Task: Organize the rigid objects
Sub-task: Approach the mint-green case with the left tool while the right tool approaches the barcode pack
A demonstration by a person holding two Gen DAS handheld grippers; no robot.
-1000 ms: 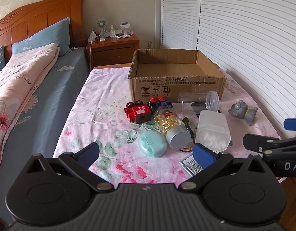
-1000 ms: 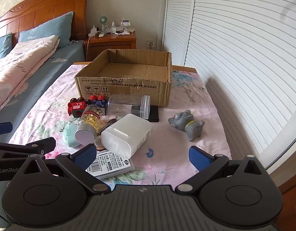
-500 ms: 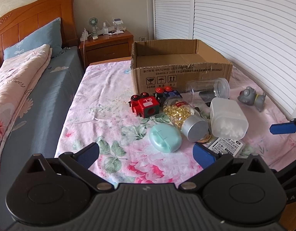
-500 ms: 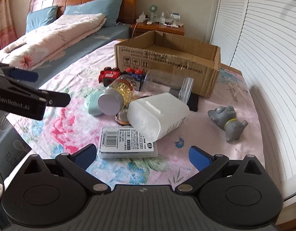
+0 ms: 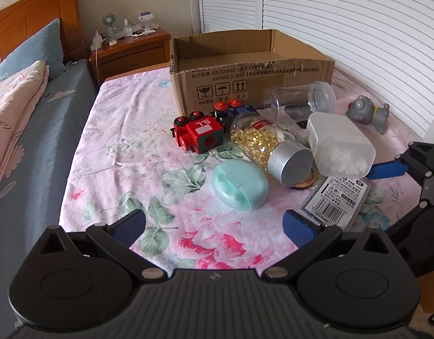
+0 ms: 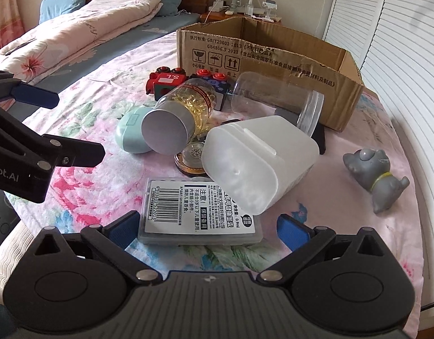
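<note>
A pile of rigid objects lies on the floral sheet in front of an open cardboard box (image 5: pixel 251 76) (image 6: pixel 273 56): a red toy train (image 5: pixel 198 134), a capsule bottle with a silver lid (image 5: pixel 270 147) (image 6: pixel 180 115), a mint oval case (image 5: pixel 239 185), a white plastic container (image 5: pixel 340 148) (image 6: pixel 259 163), a clear jar (image 5: pixel 299 99), a flat barcoded case (image 6: pixel 200 212) and a grey toy figure (image 6: pixel 375 178). My left gripper (image 5: pixel 214 227) is open and empty, just short of the mint case. My right gripper (image 6: pixel 208 230) is open, its fingers either side of the flat case.
A bed with a blue sheet and pink quilt (image 5: pixel 16 104) lies to the left. A wooden nightstand (image 5: pixel 129 48) with a small fan stands behind. White louvered doors (image 5: pixel 344 17) run along the right side.
Both grippers have moved forward toward the pile. The right gripper has swung left and lowered, so the flat barcoded case now lies between its fingers.
</note>
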